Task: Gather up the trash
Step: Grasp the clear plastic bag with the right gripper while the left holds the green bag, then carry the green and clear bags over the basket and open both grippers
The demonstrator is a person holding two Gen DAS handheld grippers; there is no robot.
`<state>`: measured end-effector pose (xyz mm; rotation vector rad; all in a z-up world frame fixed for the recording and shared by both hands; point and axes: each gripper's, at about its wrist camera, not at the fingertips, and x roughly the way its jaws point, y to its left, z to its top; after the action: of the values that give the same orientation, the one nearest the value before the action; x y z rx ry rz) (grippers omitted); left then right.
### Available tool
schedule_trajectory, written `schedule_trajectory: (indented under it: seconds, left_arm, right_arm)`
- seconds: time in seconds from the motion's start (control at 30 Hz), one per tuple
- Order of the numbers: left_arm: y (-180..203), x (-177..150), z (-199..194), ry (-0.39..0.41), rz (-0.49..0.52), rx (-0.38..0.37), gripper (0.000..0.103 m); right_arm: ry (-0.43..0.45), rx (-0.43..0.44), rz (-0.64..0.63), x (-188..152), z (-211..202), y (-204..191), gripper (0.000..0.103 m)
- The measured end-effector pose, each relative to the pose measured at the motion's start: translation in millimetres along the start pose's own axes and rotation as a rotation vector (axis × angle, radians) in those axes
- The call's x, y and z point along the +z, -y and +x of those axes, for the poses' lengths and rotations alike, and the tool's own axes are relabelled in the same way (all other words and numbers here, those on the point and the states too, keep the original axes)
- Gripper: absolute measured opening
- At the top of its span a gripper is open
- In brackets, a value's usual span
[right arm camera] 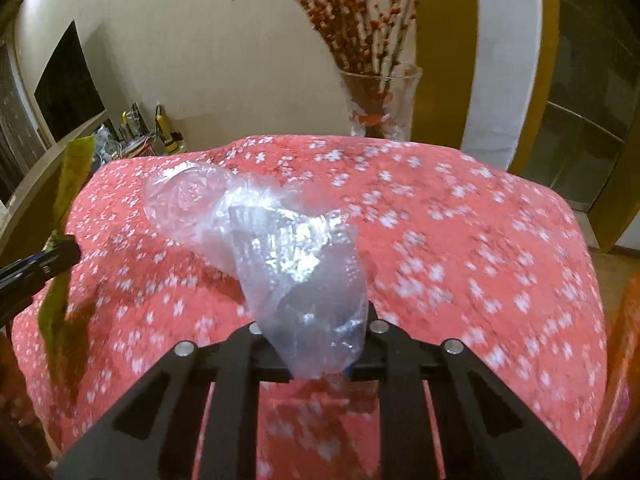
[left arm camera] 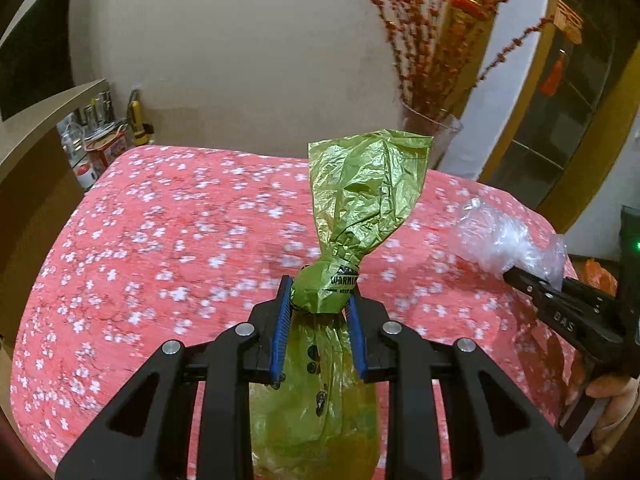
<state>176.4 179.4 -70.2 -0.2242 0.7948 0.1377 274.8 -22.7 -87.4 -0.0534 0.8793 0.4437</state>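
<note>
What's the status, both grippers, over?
Left gripper shut on green bag. Right gripper shut on clear plastic wrap. Both above tablecloth; nothing blocking.

A home room: floral pink tablecloth (left arm camera: 160, 240), glass vase (right arm camera: 380, 104) of dried red branches (right arm camera: 352, 12).

Left gripper (left arm camera: 319, 294) has the knotted bag (left arm camera: 362, 216) pinched above the table (left arm camera: 160, 240). Off to its right, the right gripper (right arm camera: 320, 360) holds crumpled plastic wrap (right arm camera: 280, 240). Vase (right arm camera: 380, 104) sits behind the table's far edge, cluttered shelf (left arm camera: 96, 140) at far left.
</note>
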Motion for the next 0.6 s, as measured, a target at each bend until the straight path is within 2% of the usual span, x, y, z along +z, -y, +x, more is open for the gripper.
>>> schedule_trajectory:
  seconds: [0.27,0.6]
  left_arm:
    - [43,-4,-2,-0.005,0.057,-0.071,0.026]
    - [102,-12,-9,-0.013,0.133,-0.161,0.026]
  right_arm:
    - [0.069,-0.050,0.087,-26,-58,41,0.017]
    - [0.143,-0.127,0.216,-54,-108,91,0.017]
